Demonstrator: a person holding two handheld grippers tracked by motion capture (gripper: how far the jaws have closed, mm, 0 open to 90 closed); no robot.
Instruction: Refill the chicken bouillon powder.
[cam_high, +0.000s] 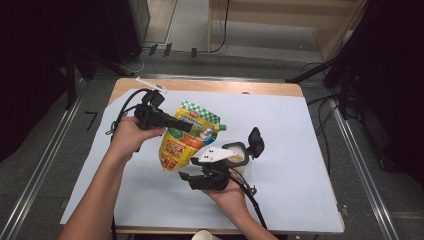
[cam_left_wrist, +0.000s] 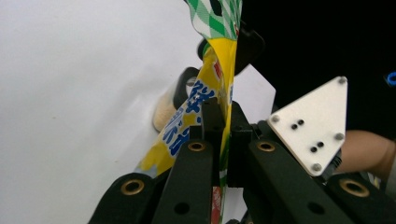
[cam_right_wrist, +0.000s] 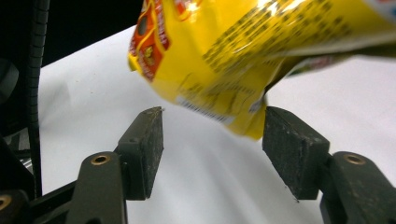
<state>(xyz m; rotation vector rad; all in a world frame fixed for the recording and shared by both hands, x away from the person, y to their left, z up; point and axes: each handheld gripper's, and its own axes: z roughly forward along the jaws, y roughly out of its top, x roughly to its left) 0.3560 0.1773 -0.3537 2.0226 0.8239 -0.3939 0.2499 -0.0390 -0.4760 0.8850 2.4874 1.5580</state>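
1. The left gripper (cam_high: 186, 125) was clamped on the pouch (cam_high: 187, 137), its jaws pinched tight on the pouch's flat edge; the left gripper view showed the yellow film (cam_left_wrist: 210, 98) squeezed between the two black jaws.
2. The pouch — yellow, with a green-and-white checked top (cam_high: 200, 111) and a small green cap (cam_high: 223, 127) — sat near the middle of the desk (cam_high: 280, 90), held up off the white sheet (cam_high: 280, 150) that covered most of it.
3. In the high view the left hand (cam_high: 131, 136) was at about 9 o'clock from the pouch, with the gripper reaching in from that side toward the pouch's upper half.
4. The right gripper (cam_high: 186, 176) stood open, nothing between its pads; its hand (cam_high: 227, 192) lay at about 5 o'clock from the pouch.
5. In the right gripper view the pouch's lower corner (cam_right_wrist: 252, 126) hung just above and between the spread pads (cam_right_wrist: 149, 140), closer to the right-hand pad — I could not tell whether it touched that pad.
6. A grey three-cornered plate (cam_high: 216, 155) rode on top of the right gripper, just beside the pouch's lower right edge.
7. A pale cup-like thing (cam_high: 239, 154) lay on the sheet at about 4 o'clock from the pouch, partly hidden behind the right gripper, with a black piece (cam_high: 256, 141) standing just beyond it.
8. Cables (cam_high: 125, 107) trailed from the left gripper toward 10 o'clock, off the sheet's far-left corner.
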